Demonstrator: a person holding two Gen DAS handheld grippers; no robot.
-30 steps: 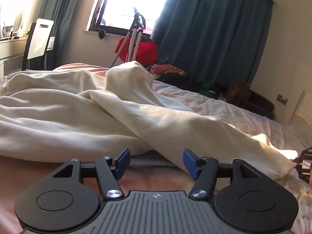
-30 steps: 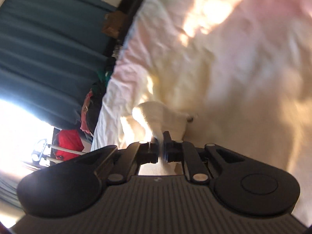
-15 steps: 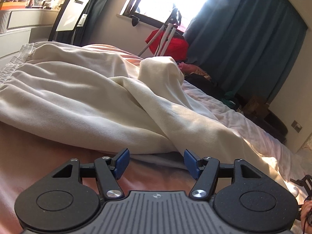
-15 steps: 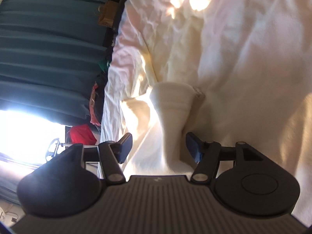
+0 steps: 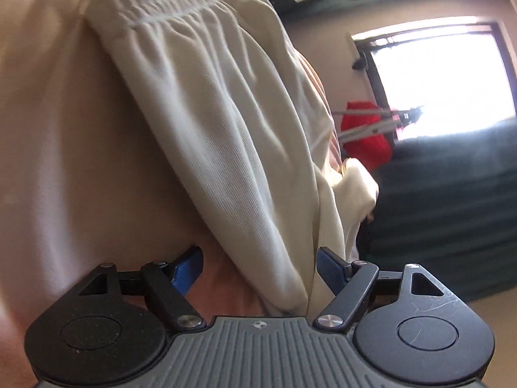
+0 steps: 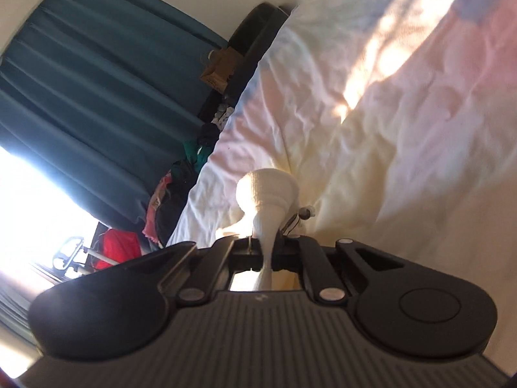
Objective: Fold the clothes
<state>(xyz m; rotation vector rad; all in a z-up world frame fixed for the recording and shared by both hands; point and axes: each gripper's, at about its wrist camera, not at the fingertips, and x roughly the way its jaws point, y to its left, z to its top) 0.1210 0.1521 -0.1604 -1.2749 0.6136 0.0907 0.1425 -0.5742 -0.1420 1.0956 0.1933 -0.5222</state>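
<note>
We see a bright window (image 5: 442,77), dark teal curtains (image 6: 80,74) beside it, and sunlight patches on the pale bed sheet (image 6: 404,103).

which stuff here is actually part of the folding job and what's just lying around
In the job:
- cream trousers
- right gripper, shut on their cuff
- left gripper, open
- bed

Lying about:
- red bag
- teal curtains
- clothes pile
- cardboard box

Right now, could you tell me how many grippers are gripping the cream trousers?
1: the right gripper is shut on the trousers' cuff. The left gripper is open around a fold, not pinching.
</note>
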